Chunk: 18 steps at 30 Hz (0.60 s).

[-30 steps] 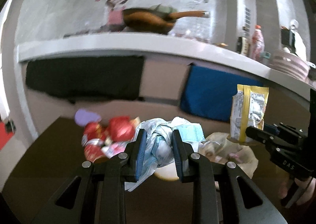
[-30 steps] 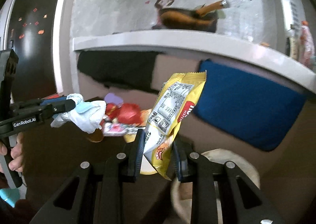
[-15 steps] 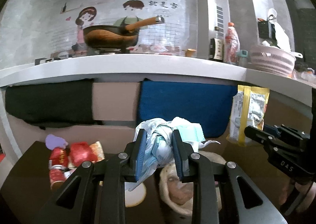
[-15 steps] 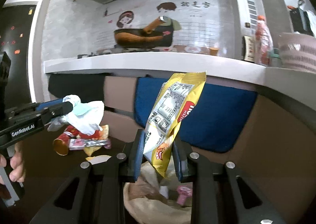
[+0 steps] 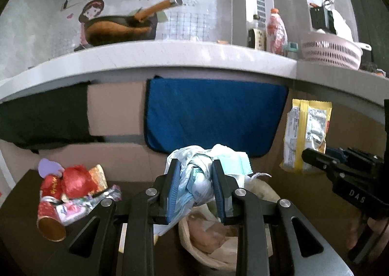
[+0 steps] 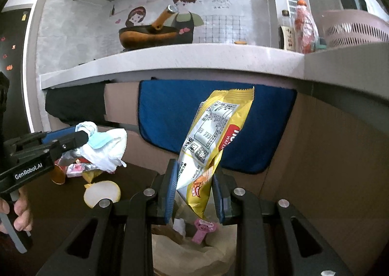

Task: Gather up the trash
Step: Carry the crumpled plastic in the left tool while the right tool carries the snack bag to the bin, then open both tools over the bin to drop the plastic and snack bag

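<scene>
Both loads hang over the open bag (image 5: 214, 249) for dropping: the left tool (image 5: 195, 190) pinches a wad of tissue and mask (image 5: 201, 173) above its rim, the right tool (image 6: 194, 190) pinches a yellow wrapper (image 6: 214, 139) by its lower end, long axis near upright, top leaning right.

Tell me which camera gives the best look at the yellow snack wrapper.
The right wrist view: the yellow snack wrapper stands large and centred, clamped in the right gripper, its printed label readable. The left wrist view shows the wrapper small near the right edge, its lower part behind that gripper's finger.
</scene>
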{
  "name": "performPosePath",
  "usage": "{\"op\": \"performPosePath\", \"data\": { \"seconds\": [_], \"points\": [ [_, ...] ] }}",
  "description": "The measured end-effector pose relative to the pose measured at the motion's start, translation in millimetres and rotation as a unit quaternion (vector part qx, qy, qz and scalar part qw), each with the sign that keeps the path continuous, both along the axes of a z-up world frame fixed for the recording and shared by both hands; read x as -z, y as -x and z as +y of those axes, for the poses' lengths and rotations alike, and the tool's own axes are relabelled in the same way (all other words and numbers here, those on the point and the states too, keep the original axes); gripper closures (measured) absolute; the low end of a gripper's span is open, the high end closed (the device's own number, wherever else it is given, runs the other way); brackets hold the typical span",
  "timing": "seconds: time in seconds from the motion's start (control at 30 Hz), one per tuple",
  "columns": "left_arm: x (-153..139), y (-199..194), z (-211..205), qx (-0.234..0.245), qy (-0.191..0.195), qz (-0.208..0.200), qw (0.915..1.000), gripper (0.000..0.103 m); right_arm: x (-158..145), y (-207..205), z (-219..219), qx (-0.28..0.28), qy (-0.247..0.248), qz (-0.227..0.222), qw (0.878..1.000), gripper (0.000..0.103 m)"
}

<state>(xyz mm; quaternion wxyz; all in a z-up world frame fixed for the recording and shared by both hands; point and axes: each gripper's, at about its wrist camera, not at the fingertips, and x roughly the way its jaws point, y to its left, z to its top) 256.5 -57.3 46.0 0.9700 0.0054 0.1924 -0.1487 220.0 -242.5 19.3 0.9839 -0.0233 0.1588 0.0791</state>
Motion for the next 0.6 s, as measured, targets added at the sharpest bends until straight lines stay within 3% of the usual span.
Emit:
{"op": "performPosePath", "data": {
  "seconds": [0.6],
  "points": [
    [82.1, -52.6, -17.4, 0.024, 0.016, 0.129, 0.9912, 0.076, 58.9, -50.4, -18.6, -0.016, -0.061, 0.091, 0.994, 0.078]
  ]
}}
